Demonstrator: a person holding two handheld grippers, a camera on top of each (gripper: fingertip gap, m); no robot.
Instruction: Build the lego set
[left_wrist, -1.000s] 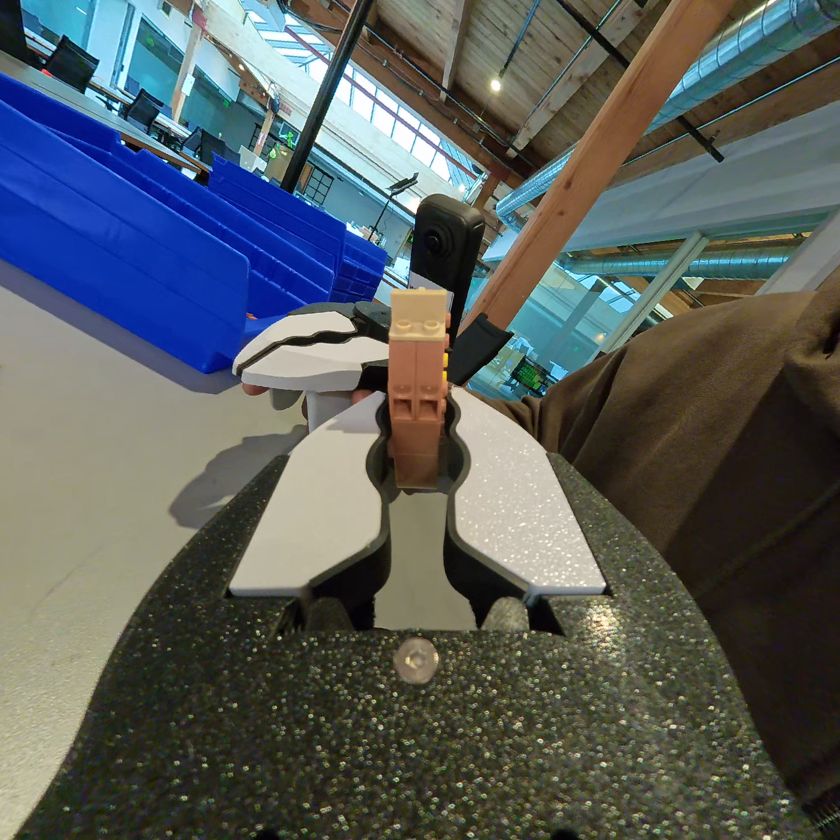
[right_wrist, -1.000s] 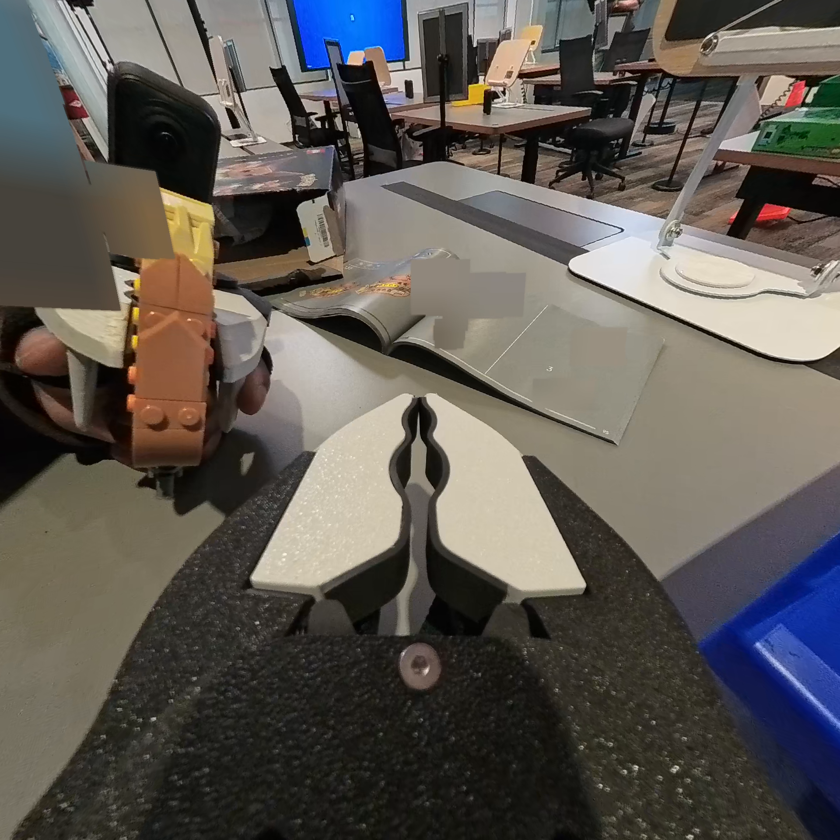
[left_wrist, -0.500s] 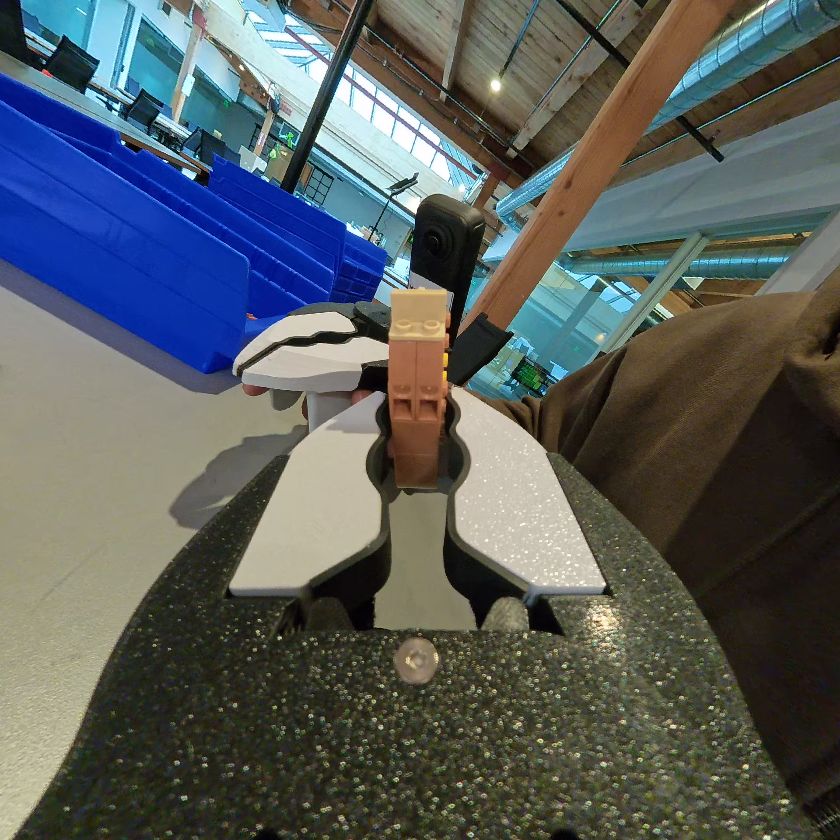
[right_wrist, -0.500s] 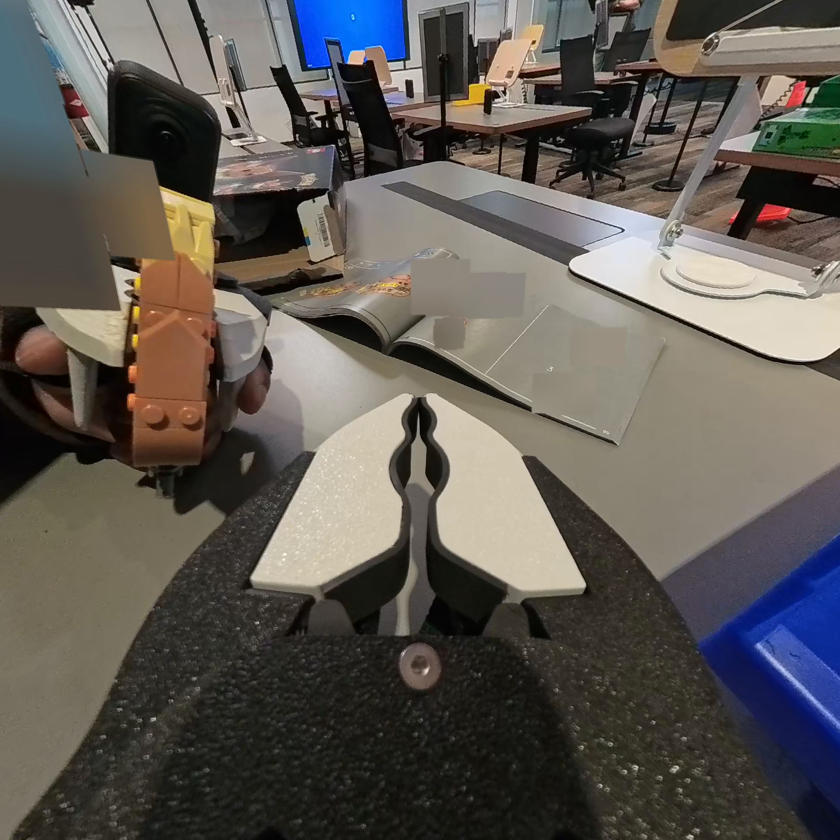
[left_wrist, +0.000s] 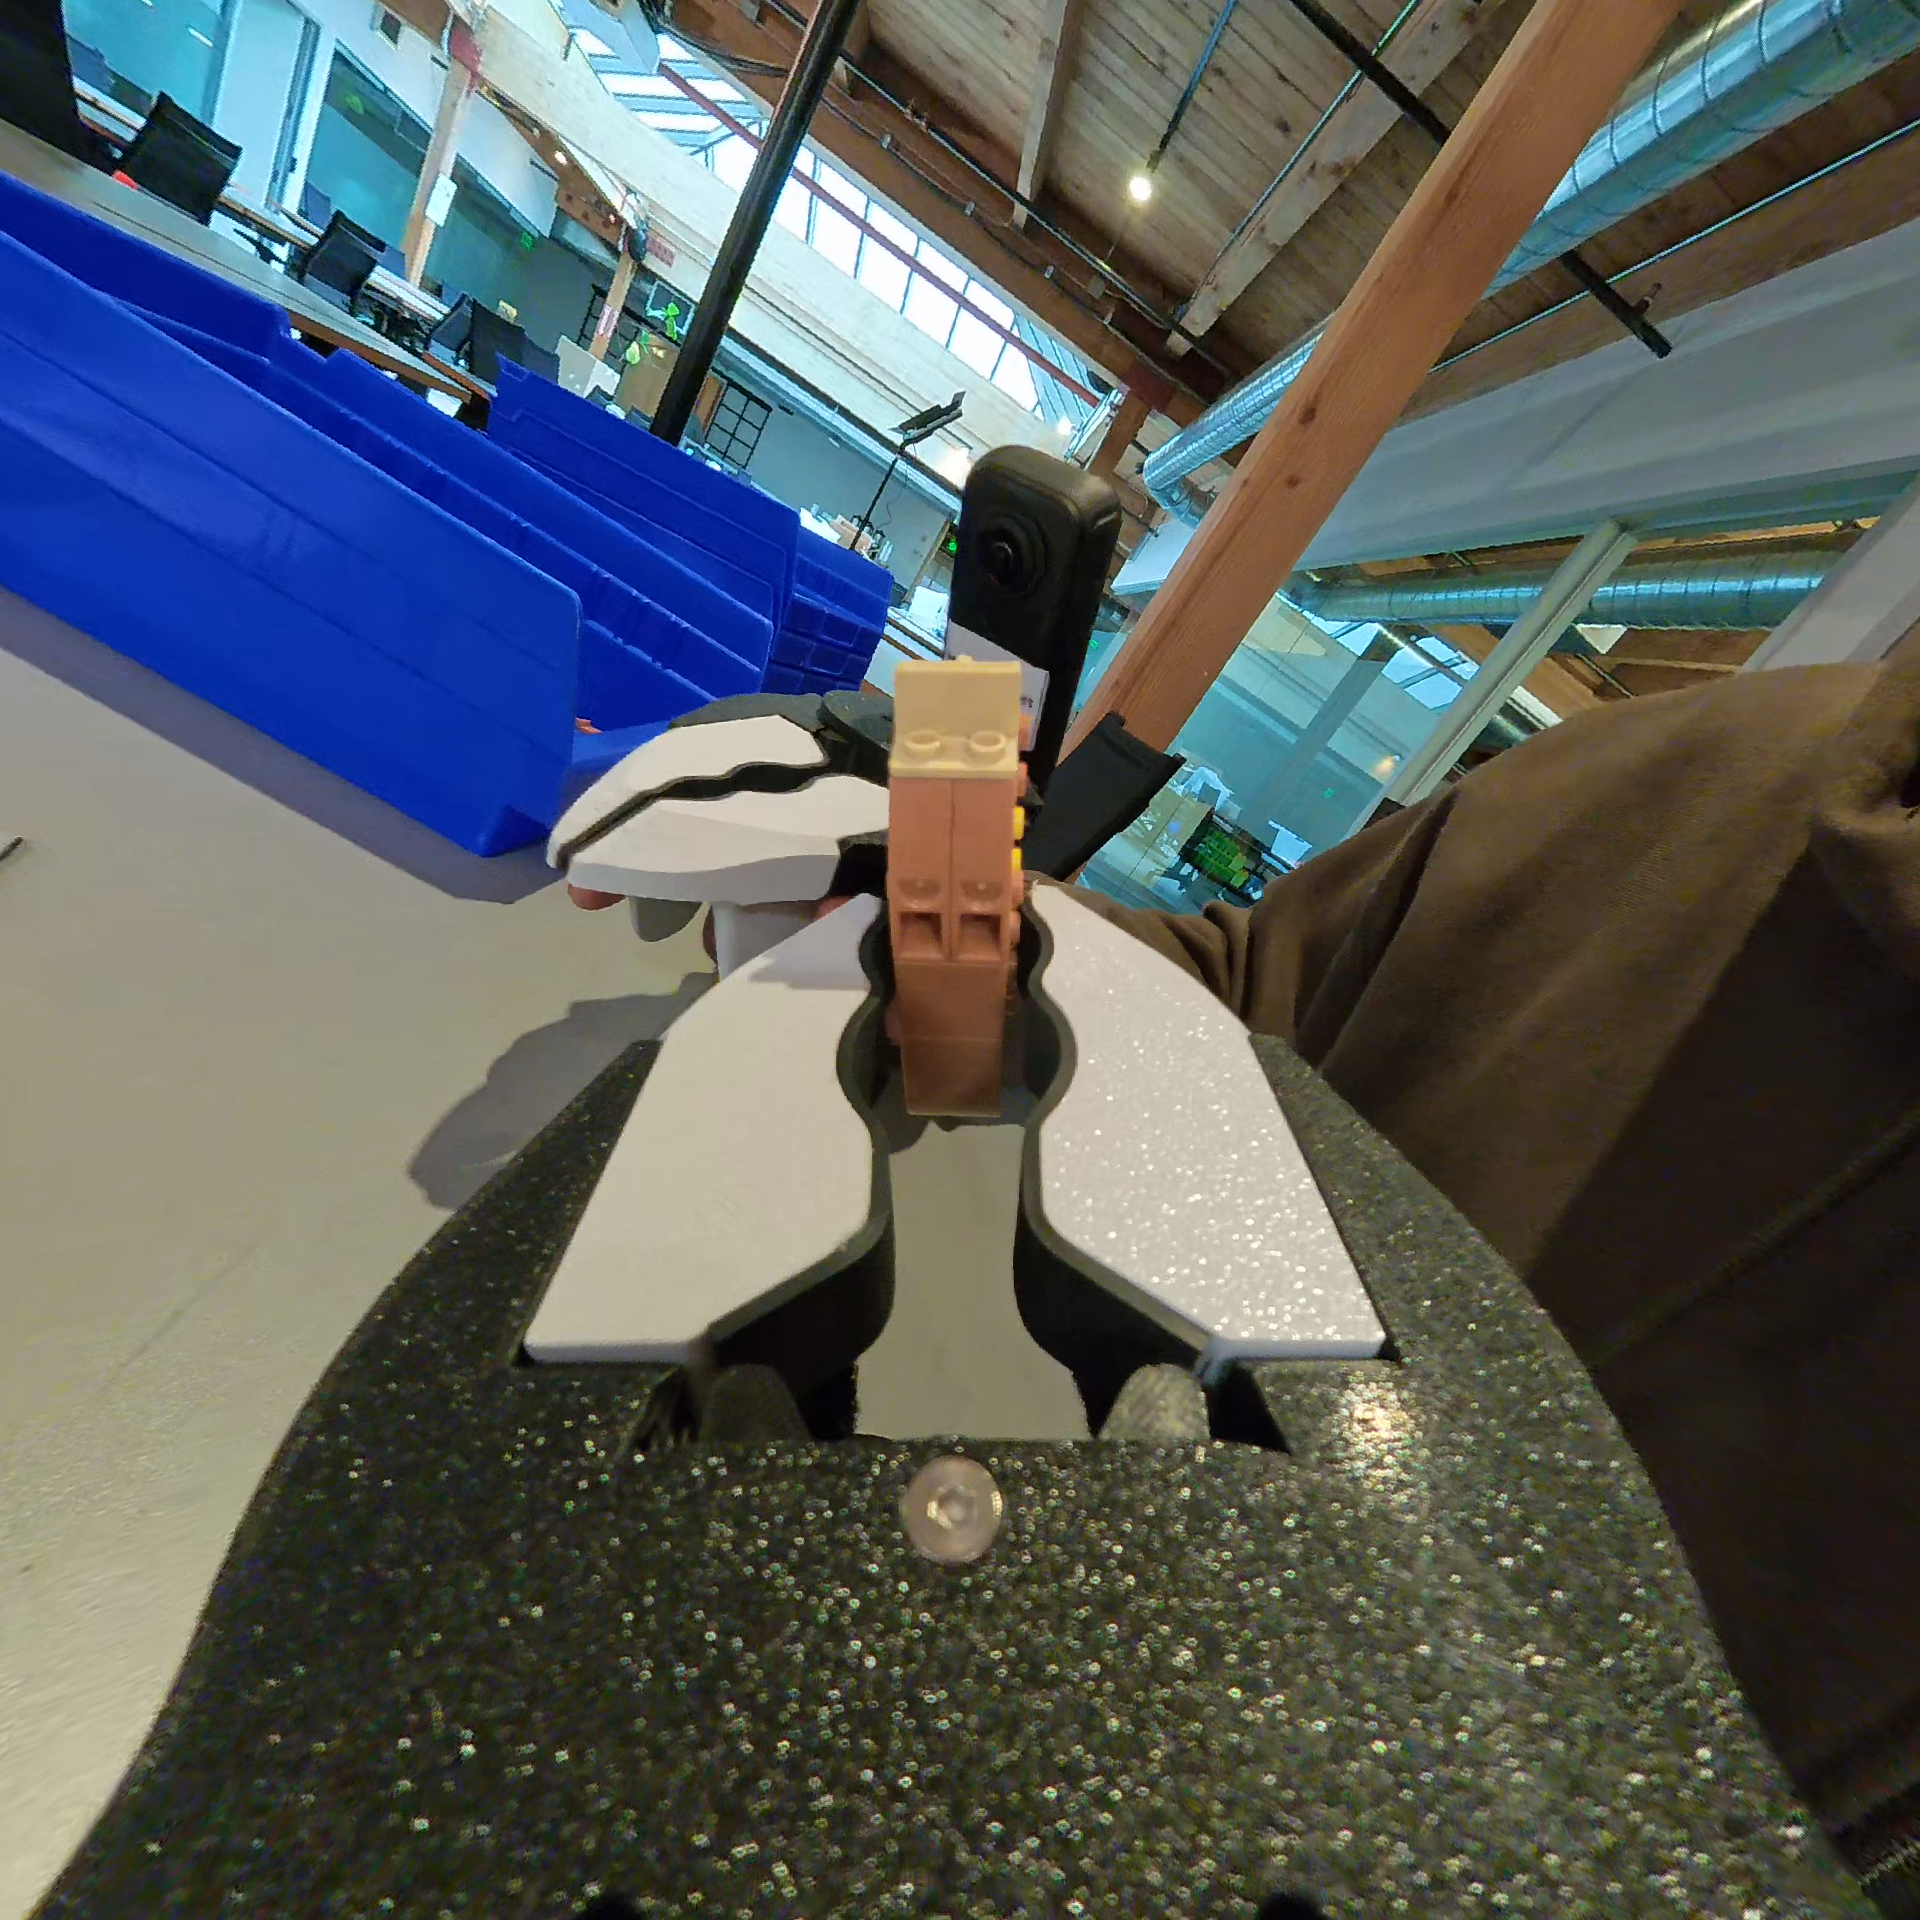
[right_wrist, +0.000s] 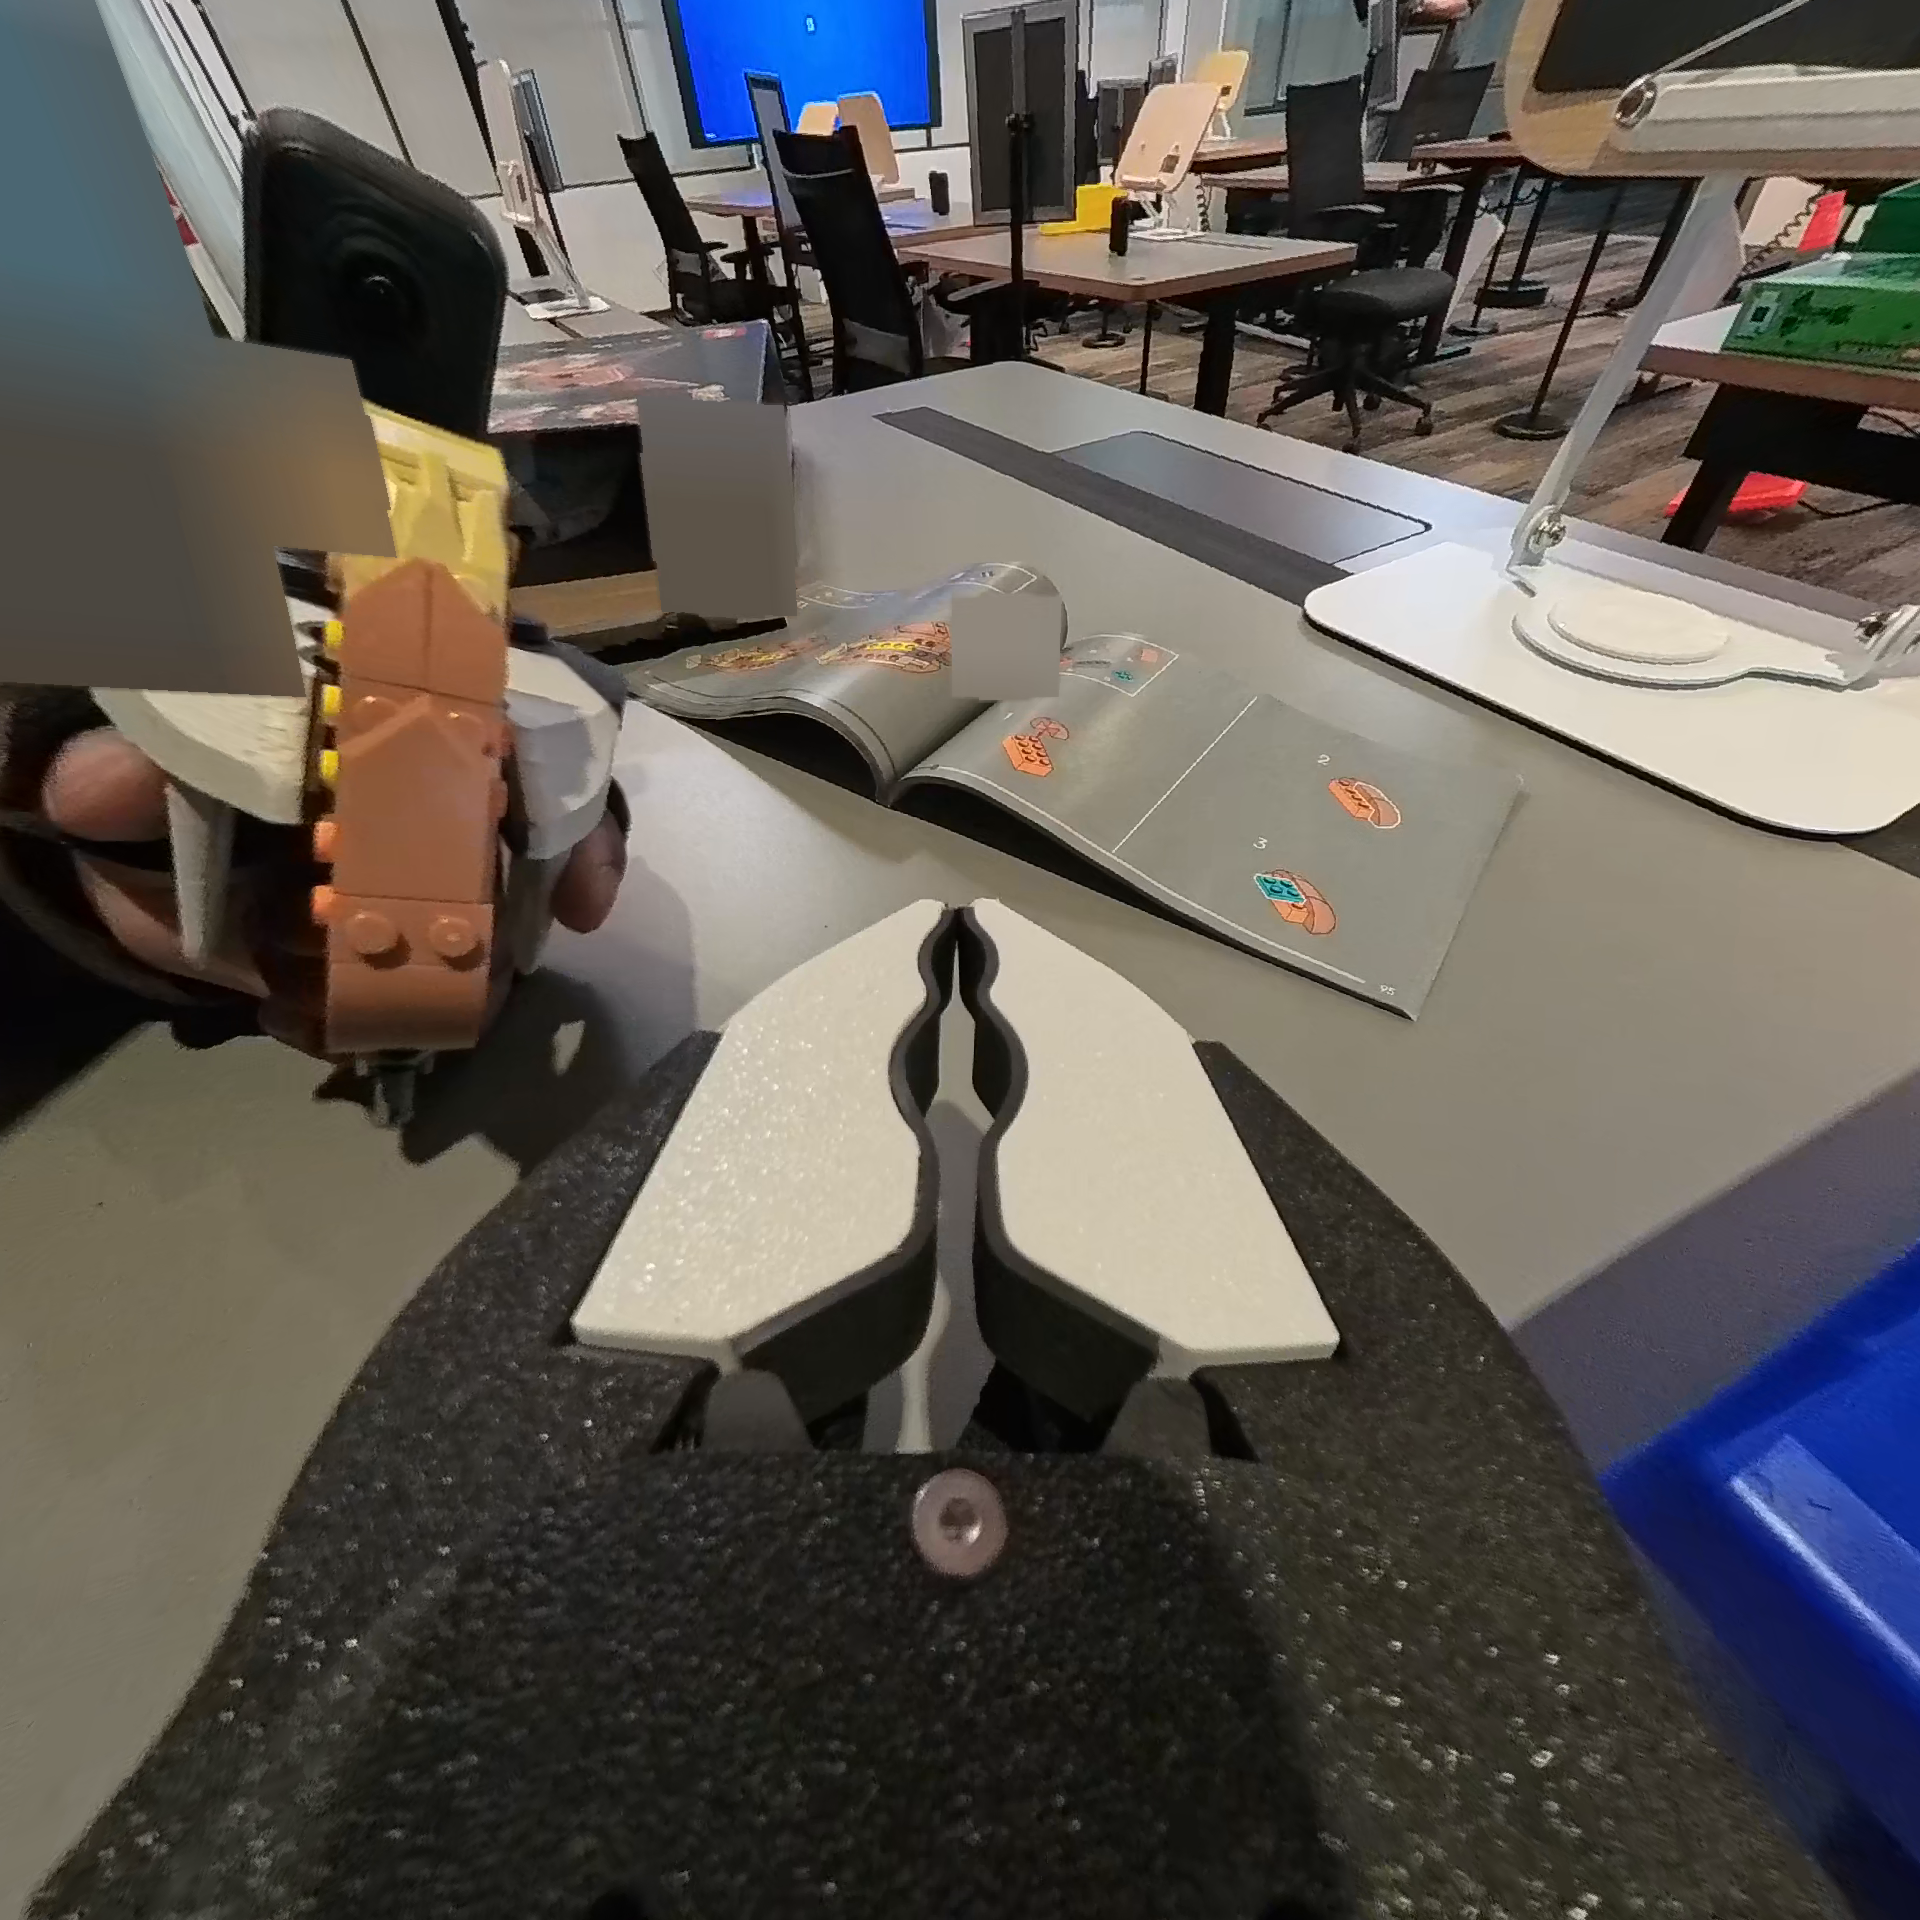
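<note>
Left tool (left_wrist: 951, 997) pinches only the tall brown build's (left_wrist: 951, 914) base; empty right tool (right_wrist: 956, 920), closed, could lever it loose.

- Daylight floods the left wrist view from high windows (left_wrist: 914, 301) and a ceiling lamp (left_wrist: 1140, 187); the scene is bright and crisp.
- Glare speckles the black gripper housing (left_wrist: 1351, 1538).
- A soft shadow falls on the counter (left_wrist: 520, 1101).
- The right wrist view is dimmer and evenly lit; the blue bin (right_wrist: 1787, 1507) at its edge is blurred.
- Wide-angle distortion bends both pictures at their borders.
</note>
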